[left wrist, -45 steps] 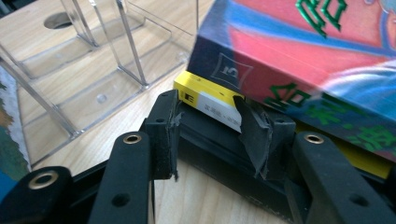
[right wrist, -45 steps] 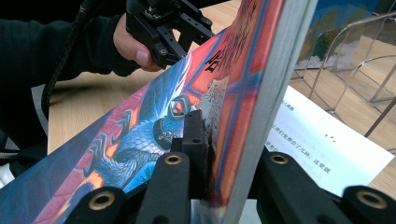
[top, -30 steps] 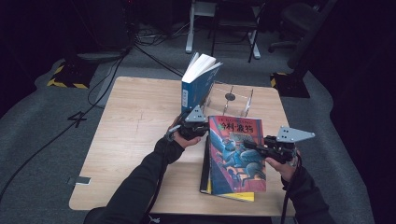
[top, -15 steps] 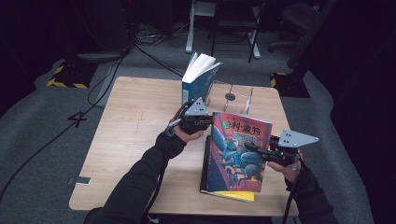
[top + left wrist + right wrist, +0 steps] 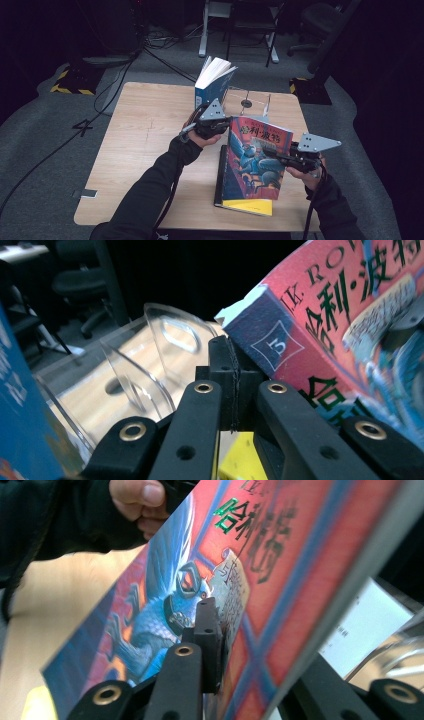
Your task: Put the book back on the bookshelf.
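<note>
Two claws hold one red paperback (image 5: 257,157) tilted up off the surface (image 5: 145,140) near its right edge. The left claw (image 5: 222,125) sits at the book's upper left corner; in the left gripper view its jaws stand pressed together with no gap, right against the spine corner (image 5: 262,337), and whether they pinch the cover I cannot tell. The right claw (image 5: 272,152) is clamped on the book's right edge, one jaw lying across the blue creature on the cover (image 5: 210,630) and the other behind it.

Under the raised book lies another book (image 5: 247,205), dark-spined with a yellow cover, flat near the front edge of the surface. Just behind the left claw stands a blue book (image 5: 212,82), upright with its pages fanned open, near the far edge. Beside it, toward the far right corner, is a clear plastic book stand (image 5: 250,102) whose curved dividers (image 5: 150,355) have nothing between them.

The surface is pale wood. Around it are grey carpet (image 5: 45,130), black cables (image 5: 160,55), yellow-and-black striped bases (image 5: 70,82) and an office chair (image 5: 325,20) in a dark room.
</note>
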Available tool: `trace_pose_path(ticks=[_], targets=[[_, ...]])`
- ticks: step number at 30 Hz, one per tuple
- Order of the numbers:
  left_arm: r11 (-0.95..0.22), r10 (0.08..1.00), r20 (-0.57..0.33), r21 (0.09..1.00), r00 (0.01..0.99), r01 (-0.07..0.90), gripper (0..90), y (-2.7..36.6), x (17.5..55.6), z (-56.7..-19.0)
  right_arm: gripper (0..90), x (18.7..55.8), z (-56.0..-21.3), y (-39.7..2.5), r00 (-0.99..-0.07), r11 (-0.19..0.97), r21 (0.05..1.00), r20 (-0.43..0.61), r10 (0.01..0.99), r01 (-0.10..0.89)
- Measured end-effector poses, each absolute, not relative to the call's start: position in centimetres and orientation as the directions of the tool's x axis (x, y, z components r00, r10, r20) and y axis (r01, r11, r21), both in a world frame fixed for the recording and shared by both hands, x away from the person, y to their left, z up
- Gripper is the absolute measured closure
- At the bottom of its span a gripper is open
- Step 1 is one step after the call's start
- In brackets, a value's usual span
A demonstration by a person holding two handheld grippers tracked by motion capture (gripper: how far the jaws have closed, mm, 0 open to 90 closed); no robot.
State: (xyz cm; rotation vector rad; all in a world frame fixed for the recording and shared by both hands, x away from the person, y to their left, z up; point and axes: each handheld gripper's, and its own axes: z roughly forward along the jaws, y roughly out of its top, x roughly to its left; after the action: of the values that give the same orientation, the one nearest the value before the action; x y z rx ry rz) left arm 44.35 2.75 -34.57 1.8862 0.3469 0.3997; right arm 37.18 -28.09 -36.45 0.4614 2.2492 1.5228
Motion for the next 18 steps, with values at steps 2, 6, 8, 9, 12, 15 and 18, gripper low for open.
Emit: trace_pose_path(ticks=[2, 6, 8, 9, 12, 15, 18], targets=[[-0.332, 0.428, 0.127, 0.943, 0.895, 0.026, 90.0, 2.8, 44.3, -33.6, 81.0, 37.4, -36.3, -28.1, -0.862, 0.319, 0.947, -0.135, 0.488, 0.032], [-0.332, 0.425, 0.152, 0.943, 0.892, -0.003, 90.0, 3.0, 43.8, -32.6, 82.8, 37.4, -36.1, -28.0, -0.841, 0.299, 0.954, -0.181, 0.51, -0.023], [-0.327, 0.419, 0.155, 0.945, 0.895, -0.01, 90.0, 3.1, 43.4, -32.4, 83.0, 37.2, -36.1, -28.0, -0.842, 0.3, 0.953, -0.194, 0.503, -0.04], [-0.327, 0.419, 0.155, 0.945, 0.895, -0.01, 90.0, 3.1, 43.4, -32.4, 83.0, 37.2, -36.1, -28.0, -0.842, 0.3, 0.953, -0.194, 0.503, -0.04], [-0.329, 0.435, 0.168, 0.944, 0.884, -0.018, 90.0, 3.3, 42.8, -32.4, 83.2, 36.6, -36.2, -28.1, -0.842, 0.29, 0.955, -0.206, 0.498, -0.063], [-0.336, 0.463, 0.177, 0.942, 0.869, -0.013, 86.9, 3.6, 42.2, -32.5, 83.3, 35.5, -36.1, -28.1, -0.845, 0.295, 0.951, -0.231, 0.482, -0.092], [-0.328, 0.462, 0.165, 0.945, 0.871, -0.005, 81.4, 4.1, 41.4, -32.9, 83.4, 34.9, -36.1, -28.2, -0.847, 0.288, 0.952, -0.235, 0.477, -0.102]])
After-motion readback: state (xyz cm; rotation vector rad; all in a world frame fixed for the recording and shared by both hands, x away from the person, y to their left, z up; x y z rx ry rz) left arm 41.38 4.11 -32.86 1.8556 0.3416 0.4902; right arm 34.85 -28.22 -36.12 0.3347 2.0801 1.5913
